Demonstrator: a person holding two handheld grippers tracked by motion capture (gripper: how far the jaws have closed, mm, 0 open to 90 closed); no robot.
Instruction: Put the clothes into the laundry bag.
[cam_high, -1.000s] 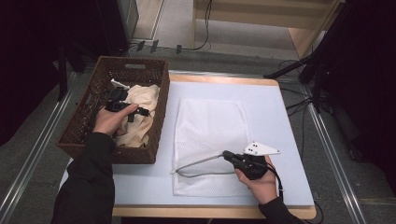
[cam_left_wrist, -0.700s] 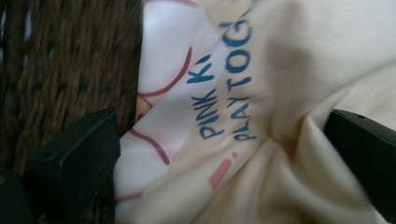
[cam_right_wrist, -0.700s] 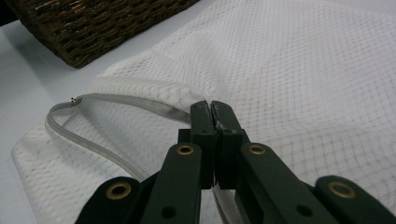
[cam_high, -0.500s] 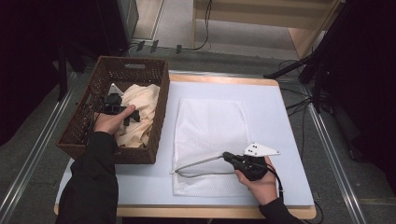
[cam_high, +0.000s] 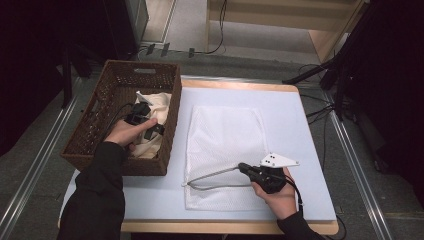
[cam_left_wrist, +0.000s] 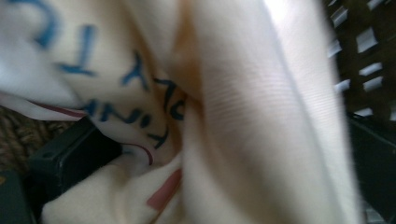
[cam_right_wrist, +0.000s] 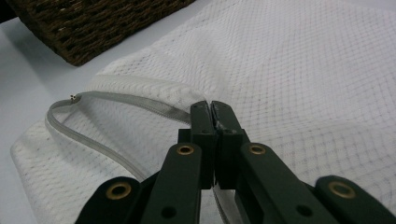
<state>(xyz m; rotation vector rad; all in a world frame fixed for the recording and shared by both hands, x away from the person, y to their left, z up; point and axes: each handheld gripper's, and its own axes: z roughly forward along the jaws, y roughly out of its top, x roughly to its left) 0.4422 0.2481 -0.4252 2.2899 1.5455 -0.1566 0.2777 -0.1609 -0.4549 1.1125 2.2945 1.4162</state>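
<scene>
A cream cloth with blue lettering lies bunched in the brown wicker basket at the left. My left gripper is down in the basket on that cloth. Its jaws have just been opening and now stand wide, one black finger on each side, with a fold of the cloth bulging between them. A white mesh bag lies flat on the table. My right gripper is shut on the bag's zipper edge and holds the mouth of the mesh bag lifted slightly.
The pale table top has bare room to the right of the bag and in front of the basket. Cables and dark stands sit off the right edge. A wooden frame stands behind, and metal rails run along the floor.
My left hand has shifted a little and sunk lower onto the cloth in the basket. The right gripper and the mesh bag have stayed where they were.
</scene>
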